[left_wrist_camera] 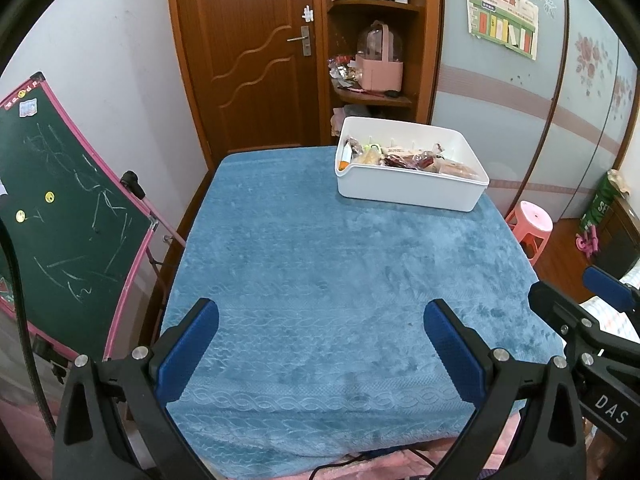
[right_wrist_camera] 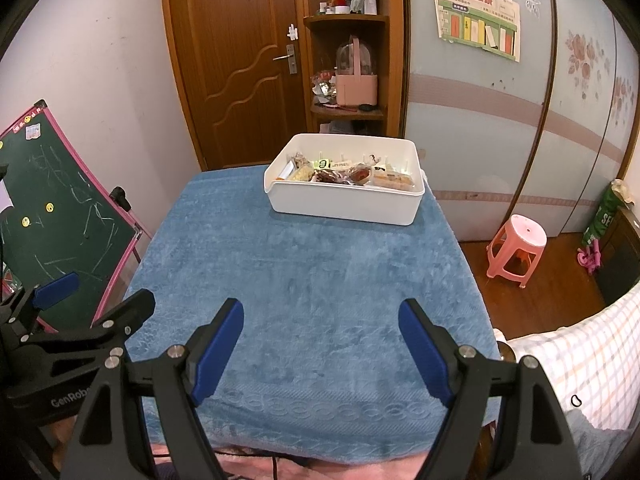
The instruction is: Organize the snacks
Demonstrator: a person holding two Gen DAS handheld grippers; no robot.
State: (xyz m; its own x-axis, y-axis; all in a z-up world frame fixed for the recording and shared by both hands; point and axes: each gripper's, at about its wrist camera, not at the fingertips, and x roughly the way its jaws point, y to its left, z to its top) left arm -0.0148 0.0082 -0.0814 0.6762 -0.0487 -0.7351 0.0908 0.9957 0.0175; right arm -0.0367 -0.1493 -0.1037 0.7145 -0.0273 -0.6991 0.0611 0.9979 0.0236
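A white plastic bin [left_wrist_camera: 408,194] stands at the far right of the blue-covered table [left_wrist_camera: 312,264]. It holds several wrapped snacks [left_wrist_camera: 400,158], and it also shows in the right wrist view [right_wrist_camera: 344,204] with the snacks [right_wrist_camera: 352,174] inside. My left gripper [left_wrist_camera: 320,320] is open and empty, hovering over the near edge of the table, far from the bin. My right gripper [right_wrist_camera: 321,320] is open and empty, also over the near edge. Each gripper shows at the side of the other's view.
A green chalkboard easel [left_wrist_camera: 68,232] leans at the table's left. A pink stool [right_wrist_camera: 516,248] stands on the floor to the right. A wooden door [left_wrist_camera: 248,52] and a corner shelf [left_wrist_camera: 372,52] are behind the table. A checked cloth [right_wrist_camera: 580,352] lies at near right.
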